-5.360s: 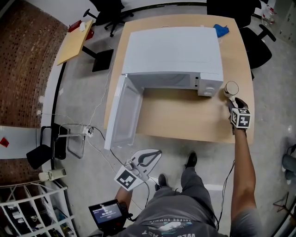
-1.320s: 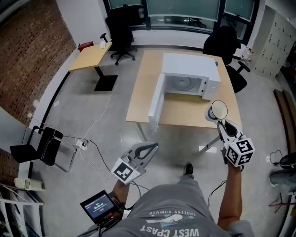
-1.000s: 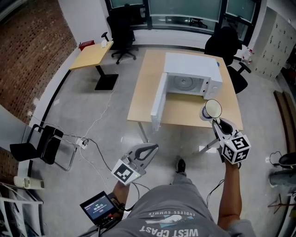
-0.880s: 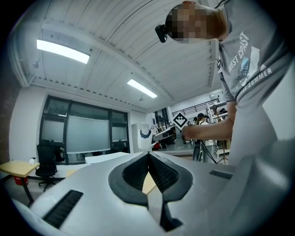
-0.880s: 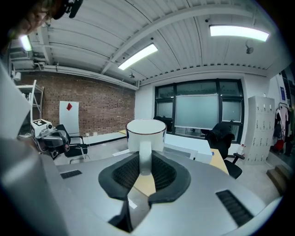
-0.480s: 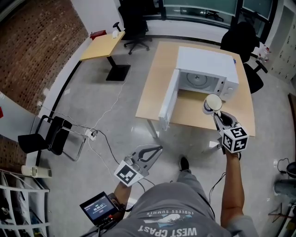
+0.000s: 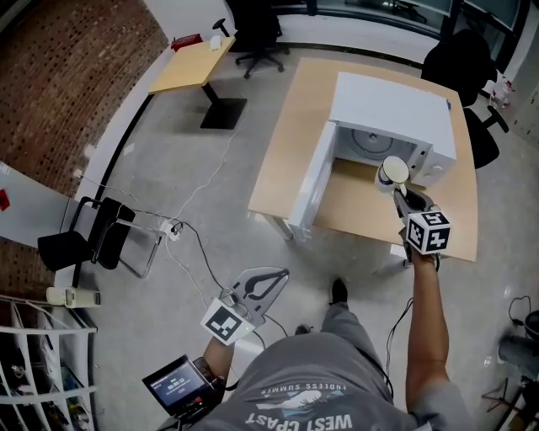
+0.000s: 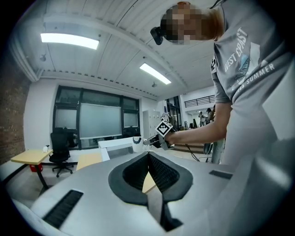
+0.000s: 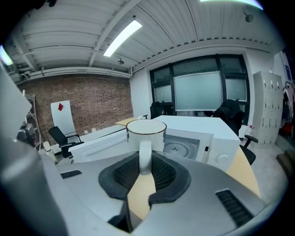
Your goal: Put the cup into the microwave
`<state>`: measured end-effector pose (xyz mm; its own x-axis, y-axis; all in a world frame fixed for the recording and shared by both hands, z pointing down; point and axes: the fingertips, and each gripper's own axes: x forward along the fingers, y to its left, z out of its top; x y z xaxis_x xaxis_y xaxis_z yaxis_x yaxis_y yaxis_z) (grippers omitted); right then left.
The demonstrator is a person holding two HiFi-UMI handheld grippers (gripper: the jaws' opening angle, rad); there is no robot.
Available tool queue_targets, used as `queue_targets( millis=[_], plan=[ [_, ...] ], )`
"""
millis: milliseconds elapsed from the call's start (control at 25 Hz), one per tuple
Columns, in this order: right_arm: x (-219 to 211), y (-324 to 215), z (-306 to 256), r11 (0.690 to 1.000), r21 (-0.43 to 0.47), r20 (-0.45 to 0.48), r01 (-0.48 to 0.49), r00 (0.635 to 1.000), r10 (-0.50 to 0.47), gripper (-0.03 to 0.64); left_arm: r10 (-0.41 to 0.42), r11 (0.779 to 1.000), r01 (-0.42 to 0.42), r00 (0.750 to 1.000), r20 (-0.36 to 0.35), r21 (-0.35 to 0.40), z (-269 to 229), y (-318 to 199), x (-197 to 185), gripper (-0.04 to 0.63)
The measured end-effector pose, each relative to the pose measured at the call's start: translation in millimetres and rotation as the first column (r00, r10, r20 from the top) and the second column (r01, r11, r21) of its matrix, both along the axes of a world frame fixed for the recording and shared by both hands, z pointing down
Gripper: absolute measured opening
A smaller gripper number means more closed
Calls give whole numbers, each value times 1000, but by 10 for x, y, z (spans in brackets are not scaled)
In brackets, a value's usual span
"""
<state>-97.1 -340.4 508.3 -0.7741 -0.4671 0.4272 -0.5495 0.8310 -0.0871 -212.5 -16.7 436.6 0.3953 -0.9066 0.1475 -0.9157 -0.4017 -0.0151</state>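
Note:
The white cup (image 7: 392,172) with a dark rim hangs in the air just in front of the white microwave (image 7: 392,114). The microwave's door (image 7: 313,187) stands swung open to the left, and the turntable shows inside. My right gripper (image 7: 402,194) is shut on the cup's handle (image 9: 145,156), and the cup (image 9: 146,131) is upright beyond the right gripper (image 9: 145,171) with the microwave cavity (image 9: 180,147) behind it. My left gripper (image 7: 263,284) hangs low over the floor, well short of the table, shut and with nothing in it. The left gripper (image 8: 148,156) looks toward the cup (image 8: 136,141).
The microwave stands on a wooden table (image 7: 290,143) whose near edge faces me. A second small desk (image 7: 189,65) and office chairs (image 7: 257,21) stand at the back. A black chair (image 7: 93,240) and floor cables (image 7: 189,236) lie to the left. A blue object (image 7: 447,105) shows behind the microwave.
My right gripper has carried the cup forward and down, from over the table's front to just before the microwave's opening. The person has stepped closer. The left gripper stays low.

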Motion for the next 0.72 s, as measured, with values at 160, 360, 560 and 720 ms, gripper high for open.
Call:
queue_targets(
  millis=[160,360,560,720],
  plan=[
    [-148,-400,325,999,-37,-23,-1,1000,1,67,-34,998,34,999,-7,-45,171,-186,-93,20],
    [-282,-844,686,997,-78,-52,2,999,-6,67,-64,994,63,998,-11,-94,334,-430,-119,20],
    [-413,-1218,988,994,-105,-76,6,997,-14,67,-88,986,85,996,-14,-143,465,-629,-110,20],
    [-500,-1502,1208,993,-117,-92,-1,996,-10,67,-96,982,93,995,-12,-162,539,-791,-106,20]
  ],
)
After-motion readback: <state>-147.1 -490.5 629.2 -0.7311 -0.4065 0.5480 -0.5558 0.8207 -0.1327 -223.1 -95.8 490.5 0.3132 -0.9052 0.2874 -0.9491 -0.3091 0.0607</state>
